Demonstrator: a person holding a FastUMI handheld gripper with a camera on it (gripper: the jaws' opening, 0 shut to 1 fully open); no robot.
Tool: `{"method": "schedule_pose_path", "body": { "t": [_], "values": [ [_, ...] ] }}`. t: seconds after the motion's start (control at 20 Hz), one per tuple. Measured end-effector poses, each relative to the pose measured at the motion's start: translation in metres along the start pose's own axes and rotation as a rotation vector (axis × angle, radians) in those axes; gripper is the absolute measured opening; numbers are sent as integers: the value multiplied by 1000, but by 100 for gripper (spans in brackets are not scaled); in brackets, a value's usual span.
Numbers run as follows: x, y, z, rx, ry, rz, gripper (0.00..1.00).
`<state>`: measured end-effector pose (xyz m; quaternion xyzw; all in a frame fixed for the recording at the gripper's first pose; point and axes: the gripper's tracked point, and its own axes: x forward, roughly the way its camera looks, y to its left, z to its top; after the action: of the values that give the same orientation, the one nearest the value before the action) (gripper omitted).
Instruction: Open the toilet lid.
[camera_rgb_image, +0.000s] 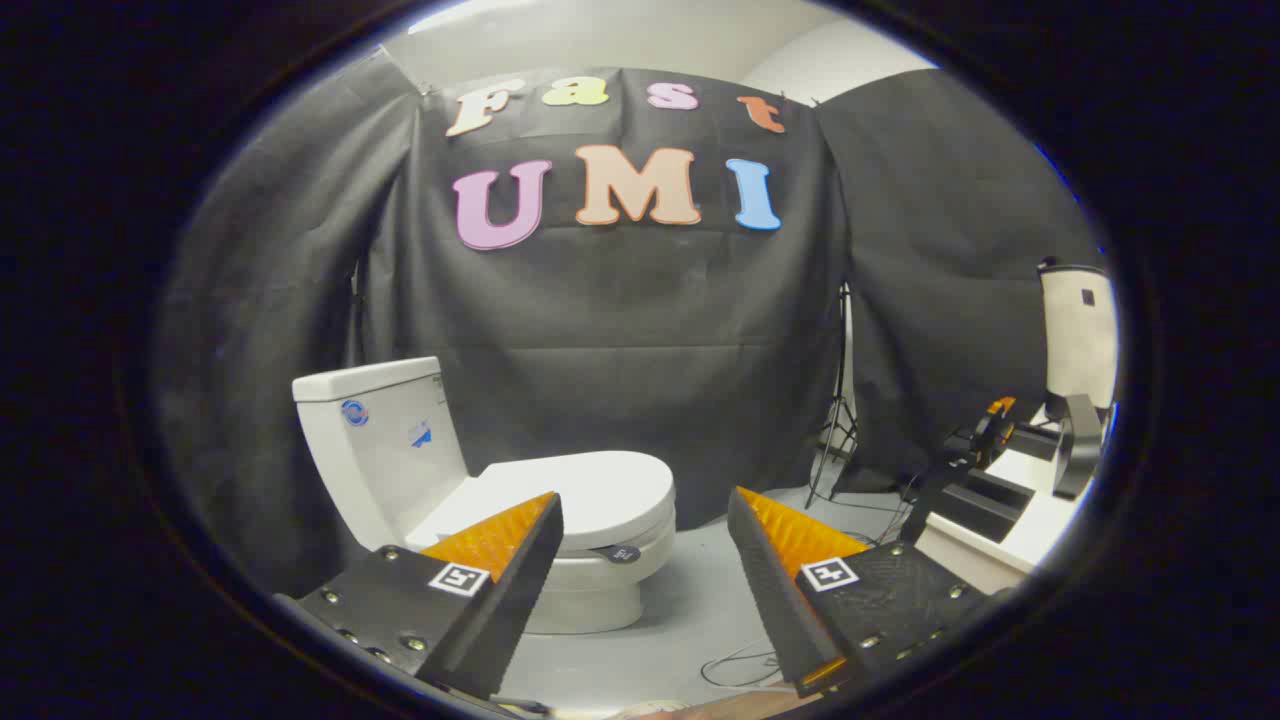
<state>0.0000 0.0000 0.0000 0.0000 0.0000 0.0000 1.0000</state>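
Tool: my tool (645, 510) is wide open and holds nothing.
Toilet: the white toilet (480, 480) stands beyond my fingers, nearer the left one.
Lid: the toilet lid (590, 492) is down flat, shut.
Around: a tripod stand (838, 420) and a surface (1000, 545) with dark gear are off to the right.
Room: bare grey floor (690, 610) lies between my fingers and the toilet, with a thin cable (735, 668) near the right finger.
Wall: black cloth wall (640, 340) hangs behind.

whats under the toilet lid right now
The toilet lid lies flat and closed on the seat, so the bowl inside is covered. A small dark tab sticks out under its front rim. The gripper has its jaws open, short of it.
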Motion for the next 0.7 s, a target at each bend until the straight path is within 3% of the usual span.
{"method": "schedule_pose_path", "body": {
  "t": [0.7],
  "values": [
    [-15, -48, 4, 175, -63, -60, 99]
  ]
}}
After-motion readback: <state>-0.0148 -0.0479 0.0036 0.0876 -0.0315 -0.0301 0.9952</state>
